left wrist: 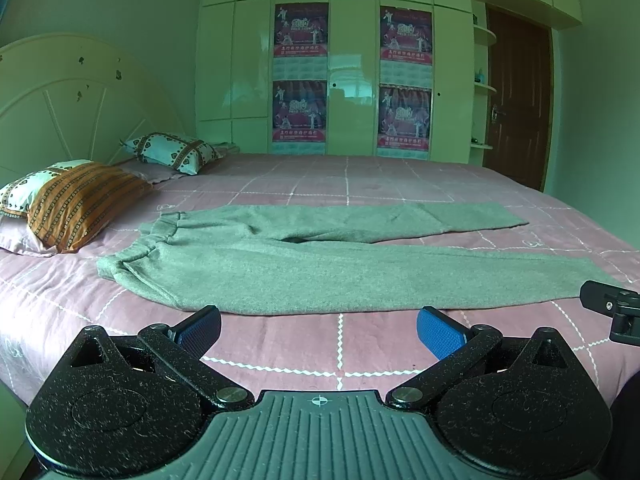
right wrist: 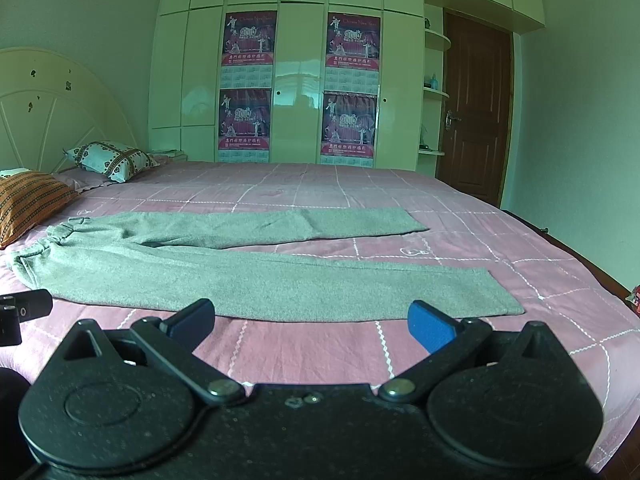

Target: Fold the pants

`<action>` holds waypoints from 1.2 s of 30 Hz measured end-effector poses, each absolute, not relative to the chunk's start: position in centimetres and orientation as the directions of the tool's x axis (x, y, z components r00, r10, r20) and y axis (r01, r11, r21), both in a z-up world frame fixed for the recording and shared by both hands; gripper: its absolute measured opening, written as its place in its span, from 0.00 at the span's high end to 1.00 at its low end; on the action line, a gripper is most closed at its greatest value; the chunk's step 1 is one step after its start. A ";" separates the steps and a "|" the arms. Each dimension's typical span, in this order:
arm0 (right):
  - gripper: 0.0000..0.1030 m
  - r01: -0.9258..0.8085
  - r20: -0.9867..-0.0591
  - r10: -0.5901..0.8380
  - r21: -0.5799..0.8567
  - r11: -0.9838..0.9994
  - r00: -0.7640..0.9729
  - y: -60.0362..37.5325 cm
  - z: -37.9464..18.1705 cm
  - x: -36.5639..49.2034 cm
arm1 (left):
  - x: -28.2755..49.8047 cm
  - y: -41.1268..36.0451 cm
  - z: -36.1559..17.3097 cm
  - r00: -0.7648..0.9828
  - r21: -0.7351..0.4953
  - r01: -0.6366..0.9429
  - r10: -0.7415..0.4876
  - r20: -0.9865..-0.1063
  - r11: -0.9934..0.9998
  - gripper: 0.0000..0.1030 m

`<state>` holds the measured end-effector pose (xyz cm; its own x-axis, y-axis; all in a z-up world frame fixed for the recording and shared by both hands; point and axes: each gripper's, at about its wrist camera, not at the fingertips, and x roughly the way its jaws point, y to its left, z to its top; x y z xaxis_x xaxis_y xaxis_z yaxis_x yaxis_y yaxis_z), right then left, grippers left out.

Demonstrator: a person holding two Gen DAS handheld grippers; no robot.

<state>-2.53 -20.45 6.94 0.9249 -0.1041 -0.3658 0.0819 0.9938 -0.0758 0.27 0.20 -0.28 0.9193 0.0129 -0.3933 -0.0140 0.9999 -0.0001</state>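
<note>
1. Your left gripper (left wrist: 318, 330) hangs above the near edge of the bed (left wrist: 280, 360), its blue-padded fingers (left wrist: 438, 334) spread wide with nothing between them.
2. Your right gripper (right wrist: 312, 322) sits the same way: blue pads (right wrist: 430, 326) far apart, holding nothing, over bare pink bedspread just short of the pants.
3. The grey pants (left wrist: 320, 276) lie flat and unfolded across the bed, waistband (left wrist: 160, 236) to the left near the pillows, both legs running to the right.
4. The near leg (right wrist: 280, 284) lies just beyond both sets of fingertips; the far leg (right wrist: 280, 224) angles away from it, leaving a wedge of bedspread between the two hems.
5. In the left wrist view, part of your other gripper shows at the right edge, near the hem of the near leg.
6. An orange striped pillow (left wrist: 80, 204) and a heart-patterned pillow (left wrist: 176, 152) rest at the left by the headboard (left wrist: 72, 100); the waistband lies close to the orange one without touching.
7. Beyond the bed stand a wardrobe (right wrist: 304, 60) with four posters and a brown door (right wrist: 476, 108).
</note>
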 end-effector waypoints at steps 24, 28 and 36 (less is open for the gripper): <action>0.06 0.085 -0.371 -0.105 -0.071 0.994 0.923 -20.8 6.2 -2.2 | 0.5 0.1 -0.6 0.919 0.028 -0.011 0.021 -0.393 1.000 0.00; 0.06 0.085 -0.372 -0.105 -0.070 0.994 0.922 -20.9 6.1 -2.0 | 0.5 0.1 -0.5 0.920 0.024 -0.011 0.020 -0.392 1.000 0.00; 0.06 0.085 -0.373 -0.105 -0.070 0.994 0.922 -21.1 5.8 -1.9 | 0.4 0.2 -0.5 0.919 0.024 -0.009 0.018 -0.394 1.000 0.00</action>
<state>-1.95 -21.08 5.82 0.9217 -0.1050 -0.3734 0.0850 0.9939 -0.0697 0.42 0.15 -0.51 0.9192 0.0179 -0.3935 -0.0090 0.9997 0.0245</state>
